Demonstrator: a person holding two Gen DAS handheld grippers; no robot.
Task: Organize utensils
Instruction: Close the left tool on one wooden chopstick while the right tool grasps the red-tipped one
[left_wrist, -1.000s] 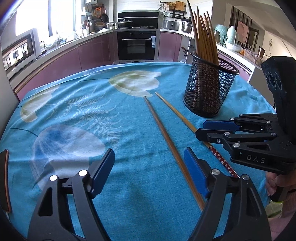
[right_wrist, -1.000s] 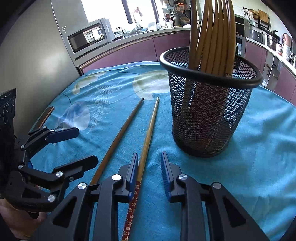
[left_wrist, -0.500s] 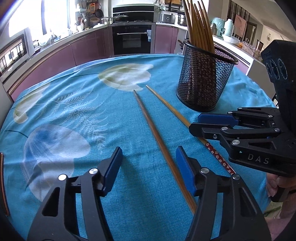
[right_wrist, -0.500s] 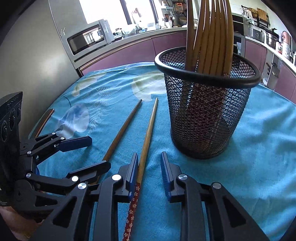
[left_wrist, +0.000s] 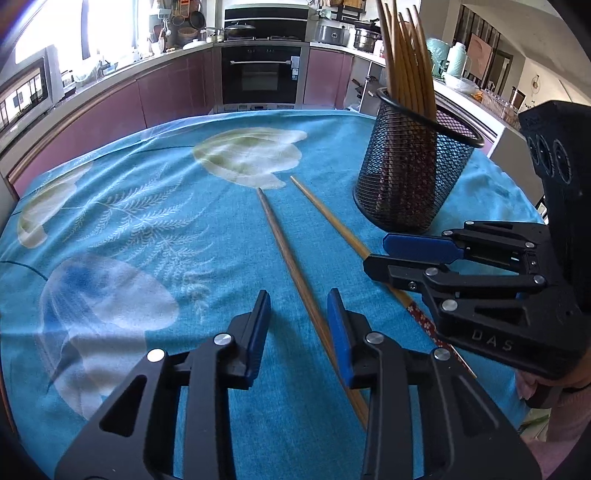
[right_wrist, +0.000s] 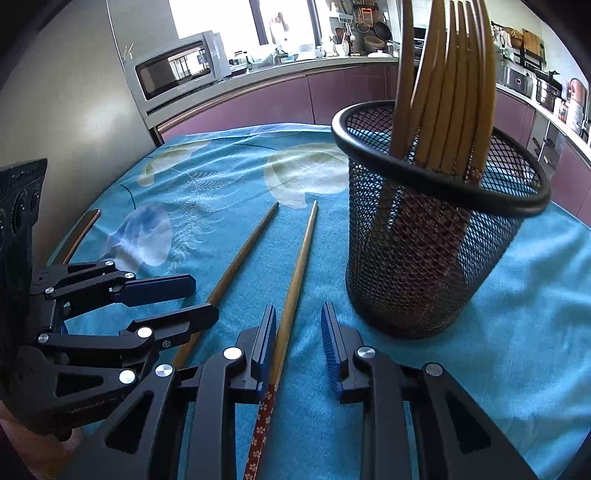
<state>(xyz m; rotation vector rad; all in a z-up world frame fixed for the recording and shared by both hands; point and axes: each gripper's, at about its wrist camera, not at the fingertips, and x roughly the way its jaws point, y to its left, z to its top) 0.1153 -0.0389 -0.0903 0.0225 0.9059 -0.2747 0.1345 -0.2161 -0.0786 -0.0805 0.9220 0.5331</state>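
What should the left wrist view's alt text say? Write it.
The left gripper, its jaws just closing, straddles a brown chopstick on a blue tablecloth. At right, the right gripper hovers over a second chopstick, beside a mesh cup of chopsticks.

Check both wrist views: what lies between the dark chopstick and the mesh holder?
The lighter chopstick with the red floral end lies between the dark chopstick and the mesh holder; otherwise only blue tablecloth. Both views show it.

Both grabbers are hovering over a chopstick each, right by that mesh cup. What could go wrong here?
The left gripper, jaws just closing, has its chopstick near one pad only; a lopsided pinch might roll it away. The right gripper is equally off-centre on the patterned chopstick. The mesh cup stands close and looks tilted, so a swing could topple it.
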